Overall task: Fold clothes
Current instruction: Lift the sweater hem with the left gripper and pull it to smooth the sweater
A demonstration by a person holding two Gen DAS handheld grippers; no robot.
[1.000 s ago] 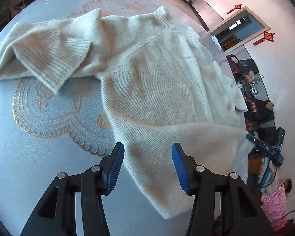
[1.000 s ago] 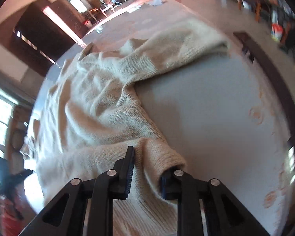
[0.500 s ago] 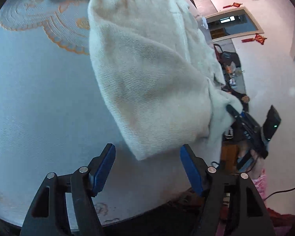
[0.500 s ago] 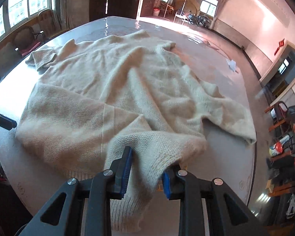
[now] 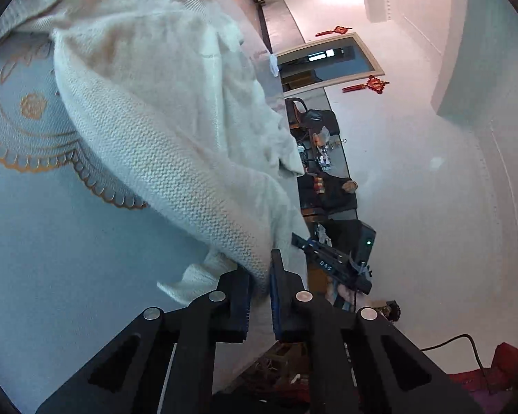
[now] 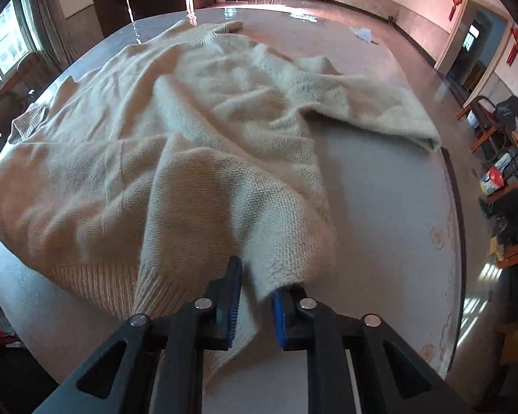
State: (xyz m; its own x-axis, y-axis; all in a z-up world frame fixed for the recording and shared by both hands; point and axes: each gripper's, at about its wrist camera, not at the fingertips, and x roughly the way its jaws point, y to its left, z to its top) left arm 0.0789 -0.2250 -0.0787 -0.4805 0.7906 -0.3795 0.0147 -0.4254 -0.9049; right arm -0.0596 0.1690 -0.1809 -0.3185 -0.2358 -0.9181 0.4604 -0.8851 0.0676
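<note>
A cream knitted sweater (image 6: 176, 131) lies spread over a round table (image 6: 390, 207), neck at the far side, one sleeve (image 6: 380, 110) stretched to the right. My right gripper (image 6: 255, 296) is shut on the sweater's near hem corner, lifted slightly off the table. In the left wrist view the sweater (image 5: 162, 110) rises in a fold toward my left gripper (image 5: 260, 276), which is shut on its other hem corner at the table's edge. The right gripper's body (image 5: 331, 265) shows just beyond it.
The table top (image 5: 51, 241) is pale grey with a gold pattern (image 5: 31, 107). Shelves with clutter (image 6: 507, 172) stand to the right of the table. A white scrap (image 6: 362, 32) lies on the floor beyond. Chairs (image 6: 17, 79) stand at the left windows.
My left gripper has gone from open around the hem corner to shut on it. My right gripper keeps its grip and has drawn the hem back toward the near edge.
</note>
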